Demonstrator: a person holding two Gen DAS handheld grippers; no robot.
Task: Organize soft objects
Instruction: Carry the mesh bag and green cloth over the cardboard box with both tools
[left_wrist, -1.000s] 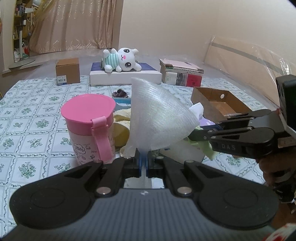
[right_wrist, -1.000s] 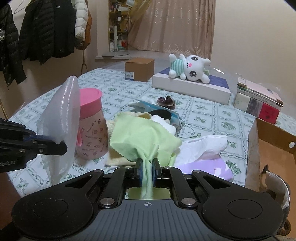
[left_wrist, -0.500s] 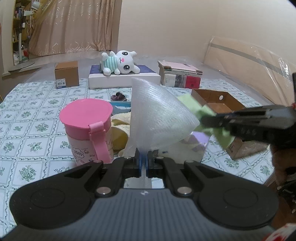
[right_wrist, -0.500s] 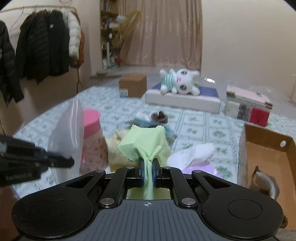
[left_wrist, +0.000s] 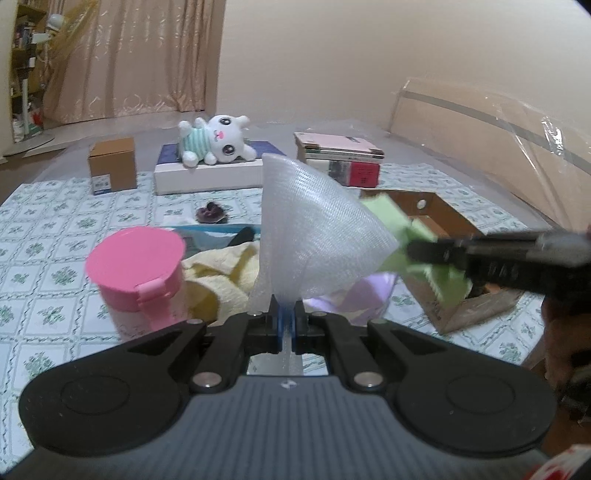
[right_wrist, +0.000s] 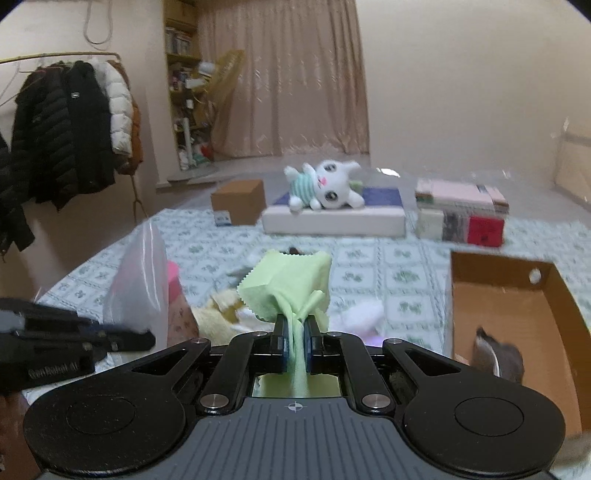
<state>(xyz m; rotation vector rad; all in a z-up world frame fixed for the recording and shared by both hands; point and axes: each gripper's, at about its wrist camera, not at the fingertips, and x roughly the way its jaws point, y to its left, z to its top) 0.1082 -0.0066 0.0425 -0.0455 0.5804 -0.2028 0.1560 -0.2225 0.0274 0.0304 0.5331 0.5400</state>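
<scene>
Left gripper (left_wrist: 284, 314) clamped on foam wrap sheet (left_wrist: 314, 236), held up beside pink cup (left_wrist: 135, 264). Right gripper (right_wrist: 294, 341) pinched on green cloth (right_wrist: 291, 286), lifted over the tablecloth (right_wrist: 388, 266), left of cardboard box (right_wrist: 517, 306).

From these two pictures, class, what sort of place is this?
Probably a room in a home: coats hang on a rack, long curtains cover the far wall, and a soft toy lies nearby.
</scene>
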